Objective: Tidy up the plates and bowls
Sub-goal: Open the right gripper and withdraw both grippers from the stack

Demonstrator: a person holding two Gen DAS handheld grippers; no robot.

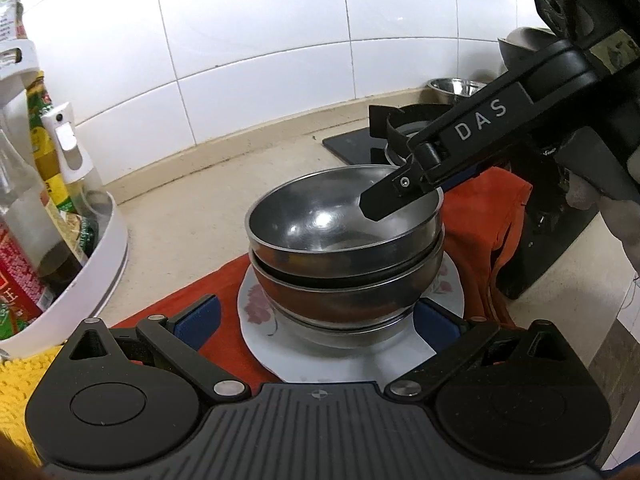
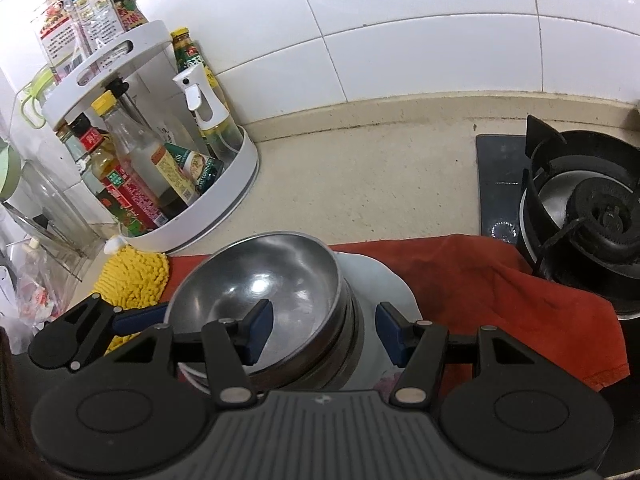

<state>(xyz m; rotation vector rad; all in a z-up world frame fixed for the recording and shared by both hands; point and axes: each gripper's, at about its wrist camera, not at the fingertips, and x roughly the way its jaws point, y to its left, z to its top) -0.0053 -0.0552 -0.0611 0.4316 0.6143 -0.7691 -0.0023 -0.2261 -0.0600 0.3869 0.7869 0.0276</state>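
Closest to the camera, the left hand-held gripper (image 1: 318,312) has its two blue pads spread wide. One pad sits on each side of the bottom of the stack of steel bowls (image 1: 344,280). The left pad stands clear of the bowls and the right pad is just beside them, so this hand-held gripper is open and holds nothing.

The bowls sit inside one another on a white plate (image 1: 352,352) with pink flowers. The plate rests on a red cloth (image 2: 500,280) spread on the table (image 2: 360,184).

The right hand-held gripper (image 2: 326,328) comes in from the right. One finger dips inside the top bowl (image 2: 260,276). The other finger is outside the stack, over the plate, so the bowl walls are between the two. Its jaws are partly apart, but it is not clear if the pads press on the bowls.

A fuzzy yellow mat (image 2: 136,276) lies left of the stack. Behind it stands a round white rack (image 2: 224,208) full of bottles. A black stove burner (image 2: 592,216) is on the right, past the cloth. One more steel bowl (image 1: 452,88) sits far back by the white tiled wall (image 2: 400,40).
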